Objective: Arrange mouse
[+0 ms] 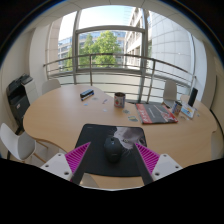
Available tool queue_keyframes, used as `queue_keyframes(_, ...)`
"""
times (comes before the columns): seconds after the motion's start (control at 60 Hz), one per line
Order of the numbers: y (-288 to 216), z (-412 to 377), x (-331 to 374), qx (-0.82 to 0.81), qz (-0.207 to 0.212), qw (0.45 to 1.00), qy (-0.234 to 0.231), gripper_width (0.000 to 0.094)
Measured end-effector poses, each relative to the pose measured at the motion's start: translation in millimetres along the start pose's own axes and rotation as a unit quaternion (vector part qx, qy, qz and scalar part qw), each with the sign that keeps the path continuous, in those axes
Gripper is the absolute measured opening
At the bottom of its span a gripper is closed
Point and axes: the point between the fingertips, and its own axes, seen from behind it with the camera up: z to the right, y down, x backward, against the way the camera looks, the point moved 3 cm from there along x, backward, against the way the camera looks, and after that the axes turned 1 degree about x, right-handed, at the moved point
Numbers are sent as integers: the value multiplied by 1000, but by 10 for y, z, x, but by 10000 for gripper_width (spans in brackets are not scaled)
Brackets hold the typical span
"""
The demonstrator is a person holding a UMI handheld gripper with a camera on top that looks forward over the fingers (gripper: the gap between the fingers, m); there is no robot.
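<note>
A dark computer mouse (113, 151) lies on a black mouse mat (112, 148) near the front edge of a round wooden table (60, 115). My gripper (113, 158) is open, its magenta pads (78, 157) standing wide at either side. The mouse stands between the fingers with a clear gap on both sides and rests on the mat. A pale crumpled thing (127, 135) lies on the mat just beyond the mouse.
A mug (119, 99) stands at the table's middle. A laptop with a pink keyboard (158, 112) sits beyond the right finger. Small items (88, 94) lie at the far side. White chairs (18, 143) and a dark cabinet (18, 100) stand left. Windows are behind.
</note>
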Motion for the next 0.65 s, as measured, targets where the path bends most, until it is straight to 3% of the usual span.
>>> queue_keyframes(0.117, -89, 1, 659, 5, 14, 1000, 5, 840)
queue_keyframes(0.35, 227, -17, 1733, -2, 14, 1000, 5, 842)
queue_keyframes(0.65, 746, -91, 2341, -8, 0, 1000, 1, 844)
